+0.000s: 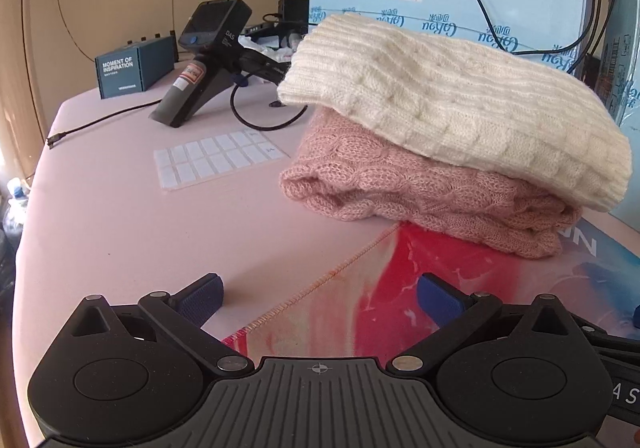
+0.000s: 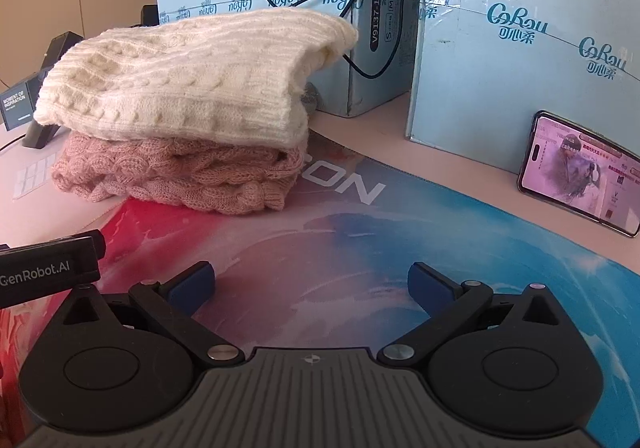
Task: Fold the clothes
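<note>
A folded cream cable-knit sweater [image 1: 452, 104] lies on top of a folded pink knit sweater [image 1: 420, 192]; the stack rests partly on a red-and-blue printed mat [image 1: 400, 288]. In the right wrist view the cream sweater [image 2: 192, 80] and pink sweater [image 2: 180, 176] sit at the mat's [image 2: 360, 248] far left. My left gripper [image 1: 320, 300] is open and empty, low over the mat's stitched edge, short of the stack. My right gripper [image 2: 310, 286] is open and empty over the mat, apart from the stack.
Light blue cardboard boxes [image 2: 500, 28] with dangling black cables stand behind the stack. A phone [image 2: 580, 172] with a lit screen leans against a box at right. A black handheld device [image 1: 208, 60], a dark teal box [image 1: 132, 68] and a white grid sheet [image 1: 216, 160] lie on the pink table.
</note>
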Demonstrator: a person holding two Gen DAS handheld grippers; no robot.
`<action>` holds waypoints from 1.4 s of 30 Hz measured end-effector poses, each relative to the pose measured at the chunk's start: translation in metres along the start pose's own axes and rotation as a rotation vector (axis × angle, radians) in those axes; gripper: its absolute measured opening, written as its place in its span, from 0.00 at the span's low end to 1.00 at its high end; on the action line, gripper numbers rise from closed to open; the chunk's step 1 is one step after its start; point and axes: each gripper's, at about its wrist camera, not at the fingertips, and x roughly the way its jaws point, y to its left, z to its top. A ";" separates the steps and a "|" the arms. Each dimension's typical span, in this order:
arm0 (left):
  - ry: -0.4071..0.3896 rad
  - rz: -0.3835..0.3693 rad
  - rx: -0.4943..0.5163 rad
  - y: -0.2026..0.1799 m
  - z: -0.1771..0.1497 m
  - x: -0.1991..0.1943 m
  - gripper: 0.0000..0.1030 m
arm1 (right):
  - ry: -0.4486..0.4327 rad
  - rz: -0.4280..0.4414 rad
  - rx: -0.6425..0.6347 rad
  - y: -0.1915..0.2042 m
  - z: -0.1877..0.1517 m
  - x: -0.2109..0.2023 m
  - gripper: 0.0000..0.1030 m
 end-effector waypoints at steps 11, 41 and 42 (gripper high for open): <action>0.013 0.010 0.007 -0.002 0.001 0.001 1.00 | 0.006 0.000 -0.003 0.000 0.001 0.001 1.00; 0.020 0.023 -0.010 -0.003 0.002 0.003 1.00 | 0.006 -0.001 -0.003 0.000 0.001 0.001 1.00; 0.020 0.023 -0.010 -0.003 0.002 0.003 1.00 | 0.006 -0.001 -0.003 0.000 0.001 0.001 1.00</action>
